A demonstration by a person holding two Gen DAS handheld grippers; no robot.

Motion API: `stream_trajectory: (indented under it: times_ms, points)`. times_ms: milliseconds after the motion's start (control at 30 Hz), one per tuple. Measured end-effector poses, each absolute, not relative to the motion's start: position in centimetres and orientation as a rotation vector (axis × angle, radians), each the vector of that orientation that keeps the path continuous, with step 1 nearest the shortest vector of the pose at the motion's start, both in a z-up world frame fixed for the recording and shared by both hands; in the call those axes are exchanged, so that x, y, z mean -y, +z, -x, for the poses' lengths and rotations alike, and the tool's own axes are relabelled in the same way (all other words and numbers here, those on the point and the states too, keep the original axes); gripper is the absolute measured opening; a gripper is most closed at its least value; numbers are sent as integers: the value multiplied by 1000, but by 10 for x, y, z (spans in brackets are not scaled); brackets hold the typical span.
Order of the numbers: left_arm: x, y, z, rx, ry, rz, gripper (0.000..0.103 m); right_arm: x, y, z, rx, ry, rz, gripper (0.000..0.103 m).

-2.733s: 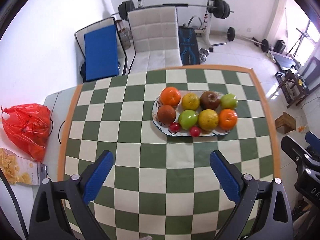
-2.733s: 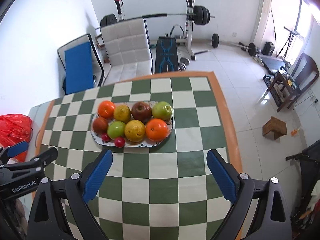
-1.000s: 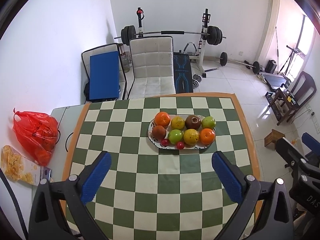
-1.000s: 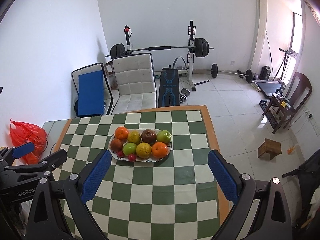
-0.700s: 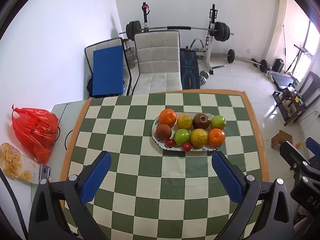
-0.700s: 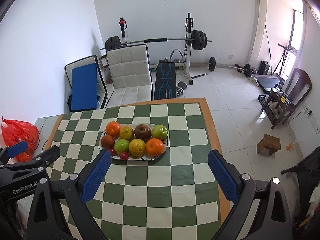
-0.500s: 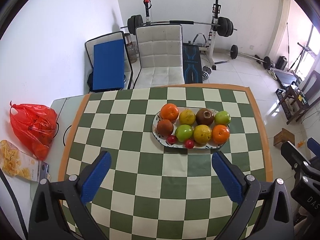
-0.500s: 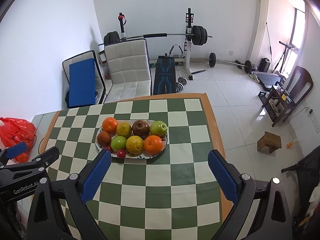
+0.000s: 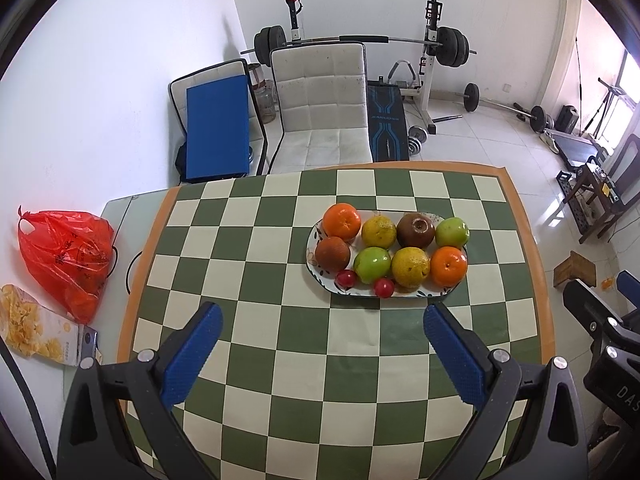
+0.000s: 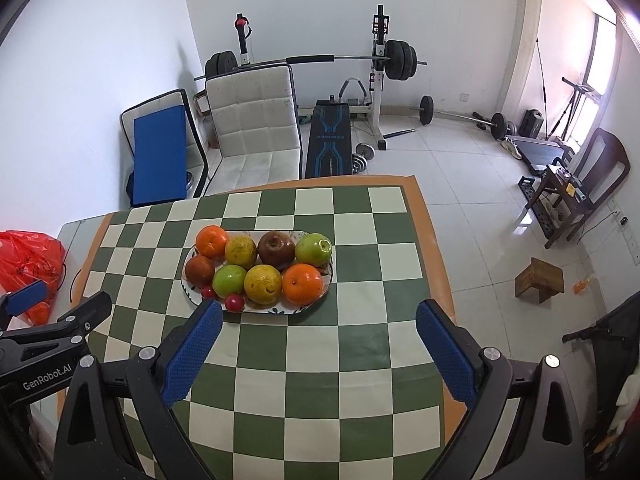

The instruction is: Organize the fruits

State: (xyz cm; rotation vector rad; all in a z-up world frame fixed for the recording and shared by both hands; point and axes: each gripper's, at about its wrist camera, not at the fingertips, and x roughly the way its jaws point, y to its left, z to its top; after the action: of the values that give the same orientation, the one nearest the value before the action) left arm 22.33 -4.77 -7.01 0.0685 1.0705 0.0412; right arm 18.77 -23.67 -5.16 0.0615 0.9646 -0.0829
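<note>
An oval white plate (image 9: pixel 316 278) (image 10: pixel 316 294) on the green-and-white checkered table (image 9: pixel 280 340) holds several fruits in two rows: oranges (image 9: pixel 341 222), yellow citrus (image 9: pixel 410 267), green apples (image 9: pixel 372 265), brown fruits (image 9: pixel 415 230) and two small red fruits (image 9: pixel 383 287). My left gripper (image 9: pixel 322 338) is open and empty, above the table short of the plate. My right gripper (image 10: pixel 318 332) is open and empty, also short of the plate, its left finger (image 10: pixel 192 344) near the plate's front edge.
A red plastic bag (image 9: pixel 68 256) and a snack box (image 9: pixel 36 330) lie on a side surface left of the table. Behind the table stand a white chair (image 9: pixel 324 108), a blue-padded chair (image 9: pixel 218 120) and a barbell rack (image 9: pixel 432 52). A wooden stool (image 10: pixel 539 279) stands on the floor at right.
Both grippers pulled up and back from the table, then came down and forward again toward the plate. Both stayed open and empty. The fruits have not moved.
</note>
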Motion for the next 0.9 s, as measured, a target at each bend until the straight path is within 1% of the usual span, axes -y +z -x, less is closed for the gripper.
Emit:
stream_trajectory:
  times_ms: [900]
  points:
    - [50,-70,-230,-1047,22,-82,103,241,-52,-196,-973,-64,-61,99]
